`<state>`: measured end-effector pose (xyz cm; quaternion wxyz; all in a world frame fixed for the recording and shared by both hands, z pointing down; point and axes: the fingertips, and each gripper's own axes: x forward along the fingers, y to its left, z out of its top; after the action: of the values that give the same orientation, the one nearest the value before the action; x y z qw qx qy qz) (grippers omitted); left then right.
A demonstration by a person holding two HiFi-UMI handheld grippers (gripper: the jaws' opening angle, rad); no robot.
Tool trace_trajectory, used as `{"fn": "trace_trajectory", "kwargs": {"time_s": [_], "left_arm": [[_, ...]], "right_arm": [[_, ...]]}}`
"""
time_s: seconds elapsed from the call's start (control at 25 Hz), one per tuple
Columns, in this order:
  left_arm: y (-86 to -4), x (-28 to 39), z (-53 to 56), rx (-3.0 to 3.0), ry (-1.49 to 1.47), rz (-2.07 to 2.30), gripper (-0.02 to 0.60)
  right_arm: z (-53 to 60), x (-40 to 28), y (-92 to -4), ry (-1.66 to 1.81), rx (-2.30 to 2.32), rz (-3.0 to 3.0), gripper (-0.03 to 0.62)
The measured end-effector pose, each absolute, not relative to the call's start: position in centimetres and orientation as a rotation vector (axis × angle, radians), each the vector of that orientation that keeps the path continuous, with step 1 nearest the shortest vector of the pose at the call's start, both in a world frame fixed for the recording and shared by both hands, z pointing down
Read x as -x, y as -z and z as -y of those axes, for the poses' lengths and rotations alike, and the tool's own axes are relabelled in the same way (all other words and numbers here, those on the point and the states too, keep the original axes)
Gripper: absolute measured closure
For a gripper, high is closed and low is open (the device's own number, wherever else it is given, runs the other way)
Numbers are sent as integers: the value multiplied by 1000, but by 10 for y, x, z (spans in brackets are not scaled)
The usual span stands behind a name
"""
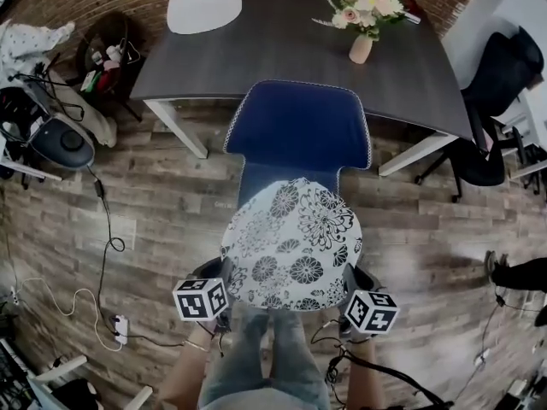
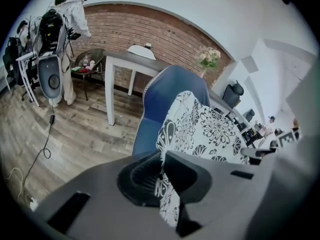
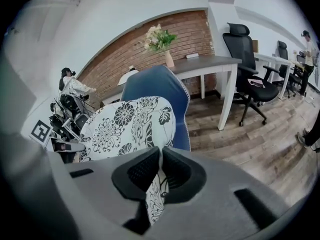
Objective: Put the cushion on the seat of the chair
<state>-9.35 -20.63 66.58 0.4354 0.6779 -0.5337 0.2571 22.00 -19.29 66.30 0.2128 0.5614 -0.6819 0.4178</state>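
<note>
A round white cushion (image 1: 292,244) with a black flower print hangs over the blue chair (image 1: 299,126). It covers most of the chair's seat from above in the head view. My left gripper (image 1: 224,297) is shut on the cushion's near left edge, and my right gripper (image 1: 352,293) is shut on its near right edge. In the left gripper view the cushion (image 2: 205,129) rises from the jaws in front of the chair's backrest (image 2: 172,86). The right gripper view shows the cushion (image 3: 127,124) pinched between the pads, with the chair (image 3: 155,86) behind it.
A dark table (image 1: 299,24) stands behind the chair, bearing a vase of flowers (image 1: 363,15) and a white oval mat (image 1: 203,2). A black office chair (image 1: 500,84) is at the right. Cables (image 1: 102,254) and equipment (image 1: 51,135) lie on the wood floor at the left.
</note>
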Motion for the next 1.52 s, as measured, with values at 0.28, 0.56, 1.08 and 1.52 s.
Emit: {"fn": "trace_trajectory", "kwargs": {"time_s": [0.28,0.56,1.08,1.52], "left_arm": [[-663,94,212,-1586,-687,1236,561],[-679,93,215,-1592,-737,1195,561],[-711,103,232,-1606,-700,1220,561],[-724,108,231,-1624,-639,1234,561]], "right_arm": [[207,-220,-649,-1198,-1481,1773,572],[209,-218,-664,-1220,-1447,1730,572],[217,-216,-693,-1207,-1473,1755,572],[205,-217,-700,-1186,-1519,1786,572]]}}
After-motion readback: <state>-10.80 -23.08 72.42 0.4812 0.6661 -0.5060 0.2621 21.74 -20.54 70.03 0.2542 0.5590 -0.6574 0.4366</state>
